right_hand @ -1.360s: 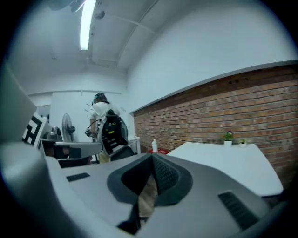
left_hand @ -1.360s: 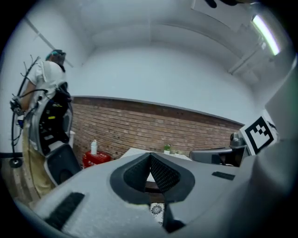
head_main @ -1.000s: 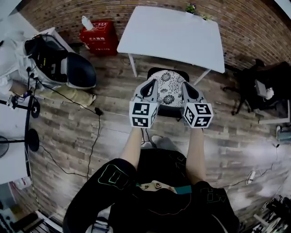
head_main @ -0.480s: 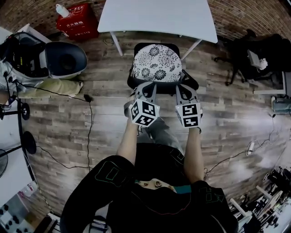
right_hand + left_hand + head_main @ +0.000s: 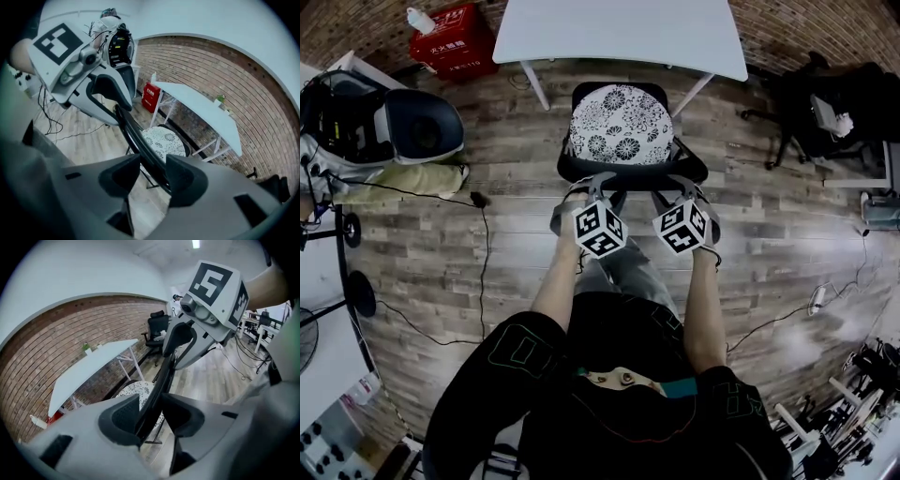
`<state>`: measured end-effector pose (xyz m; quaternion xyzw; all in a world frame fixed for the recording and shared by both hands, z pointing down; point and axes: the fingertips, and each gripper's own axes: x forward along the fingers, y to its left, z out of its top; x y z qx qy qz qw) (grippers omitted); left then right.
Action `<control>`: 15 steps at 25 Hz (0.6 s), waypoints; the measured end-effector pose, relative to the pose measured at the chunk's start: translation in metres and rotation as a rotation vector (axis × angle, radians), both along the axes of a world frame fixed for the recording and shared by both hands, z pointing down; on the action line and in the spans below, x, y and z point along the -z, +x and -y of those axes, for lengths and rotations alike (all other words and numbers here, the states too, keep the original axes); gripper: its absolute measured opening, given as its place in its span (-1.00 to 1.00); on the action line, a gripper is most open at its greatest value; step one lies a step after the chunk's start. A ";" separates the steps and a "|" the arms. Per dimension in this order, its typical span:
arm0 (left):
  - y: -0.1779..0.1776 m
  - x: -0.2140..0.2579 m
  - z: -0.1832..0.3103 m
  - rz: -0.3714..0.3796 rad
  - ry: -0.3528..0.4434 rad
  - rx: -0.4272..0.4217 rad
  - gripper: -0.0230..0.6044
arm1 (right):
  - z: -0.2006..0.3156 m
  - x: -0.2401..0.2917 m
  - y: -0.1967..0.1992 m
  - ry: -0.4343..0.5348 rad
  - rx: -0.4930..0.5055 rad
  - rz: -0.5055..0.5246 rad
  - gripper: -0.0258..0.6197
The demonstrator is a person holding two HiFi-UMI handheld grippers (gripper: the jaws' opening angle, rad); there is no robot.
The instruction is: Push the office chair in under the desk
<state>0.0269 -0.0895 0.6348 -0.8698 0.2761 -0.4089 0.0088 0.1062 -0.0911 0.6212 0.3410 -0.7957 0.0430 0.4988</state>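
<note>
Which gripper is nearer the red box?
Left. The left gripper is below-right of the red box; the right gripper is farther right. Both jaws have just been opening, the chair backrest between them.

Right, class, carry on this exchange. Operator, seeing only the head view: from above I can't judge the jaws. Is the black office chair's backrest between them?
Observer: Yes on the left. In the left gripper view the thin black backrest rim runs between the left gripper's pads. Its jaws have just been opening and stand apart.
Operator: And the right?
Observer: Same. The right gripper straddles that rim, jaws just opened, floor showing beside it.
Operator: Anything on the white rectangular desk?
Observer: A small green plant stands at its far edge by the red brick wall, cut off in your view.
</note>
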 end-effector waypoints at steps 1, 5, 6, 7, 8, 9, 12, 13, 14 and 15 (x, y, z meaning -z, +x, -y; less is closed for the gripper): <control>0.000 0.000 0.000 -0.002 -0.007 -0.014 -0.41 | 0.000 0.000 -0.001 0.001 0.025 -0.008 -0.37; -0.002 -0.004 -0.009 0.047 -0.081 -0.115 -0.30 | -0.001 0.000 -0.005 -0.004 0.123 -0.063 -0.36; 0.000 -0.009 -0.013 0.066 -0.110 -0.153 -0.26 | -0.003 -0.002 -0.006 -0.021 0.147 -0.080 -0.38; 0.002 -0.014 -0.016 0.083 -0.126 -0.179 -0.26 | -0.007 -0.005 -0.007 -0.051 0.172 -0.096 -0.30; 0.002 -0.018 -0.015 0.095 -0.126 -0.188 -0.26 | -0.011 -0.008 -0.008 -0.086 0.197 -0.111 -0.23; 0.003 -0.022 -0.012 0.104 -0.118 -0.186 -0.27 | -0.013 -0.012 -0.009 -0.113 0.217 -0.126 -0.23; 0.005 -0.033 -0.003 0.118 -0.100 -0.188 -0.30 | -0.008 -0.023 -0.008 -0.109 0.224 -0.167 -0.25; 0.006 -0.036 -0.002 0.117 -0.101 -0.195 -0.29 | -0.004 -0.029 -0.007 -0.100 0.223 -0.182 -0.25; 0.008 -0.038 -0.001 0.116 -0.099 -0.201 -0.26 | 0.000 -0.035 -0.006 -0.091 0.228 -0.196 -0.24; 0.008 -0.040 0.000 0.119 -0.094 -0.206 -0.23 | 0.003 -0.040 -0.006 -0.082 0.235 -0.206 -0.27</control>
